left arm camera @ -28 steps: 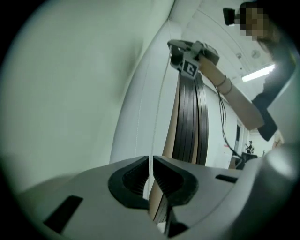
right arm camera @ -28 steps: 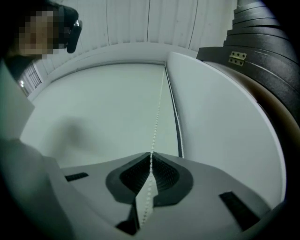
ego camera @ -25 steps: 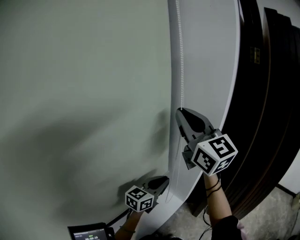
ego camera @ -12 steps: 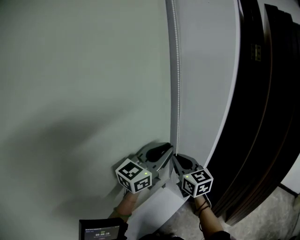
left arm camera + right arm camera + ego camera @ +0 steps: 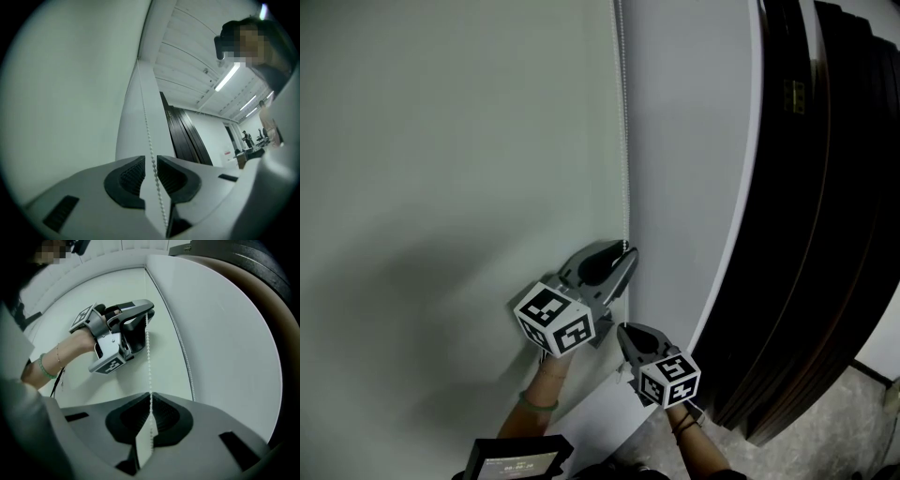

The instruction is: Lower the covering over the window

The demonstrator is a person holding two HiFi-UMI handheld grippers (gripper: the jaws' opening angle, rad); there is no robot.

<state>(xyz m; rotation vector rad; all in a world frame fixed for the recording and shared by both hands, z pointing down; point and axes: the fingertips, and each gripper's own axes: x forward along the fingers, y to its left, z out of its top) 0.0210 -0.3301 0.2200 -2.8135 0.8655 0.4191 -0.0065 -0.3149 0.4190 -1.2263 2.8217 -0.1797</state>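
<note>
A white bead chain (image 5: 624, 141) hangs down along the right edge of the pale green window covering (image 5: 441, 141). My left gripper (image 5: 627, 254) is at the chain with its jaws a little apart. In the left gripper view the chain (image 5: 146, 131) runs through the gap of the left gripper (image 5: 152, 165) without the pads pressing on it. Just below it, my right gripper (image 5: 623, 329) is shut on the same chain. In the right gripper view the chain (image 5: 149, 357) rises taut from the closed right gripper (image 5: 151, 397) to the left gripper (image 5: 148, 311).
A white wall strip (image 5: 694, 141) borders the covering on the right, with dark curved panels (image 5: 806, 187) beyond it. A white ledge (image 5: 600, 412) lies under the grippers. A small screen (image 5: 520, 461) sits at the bottom edge. People stand far off (image 5: 246, 138).
My right gripper has come down along the chain from well above to below the left one. My left gripper has risen to the chain and now sits above the right.
</note>
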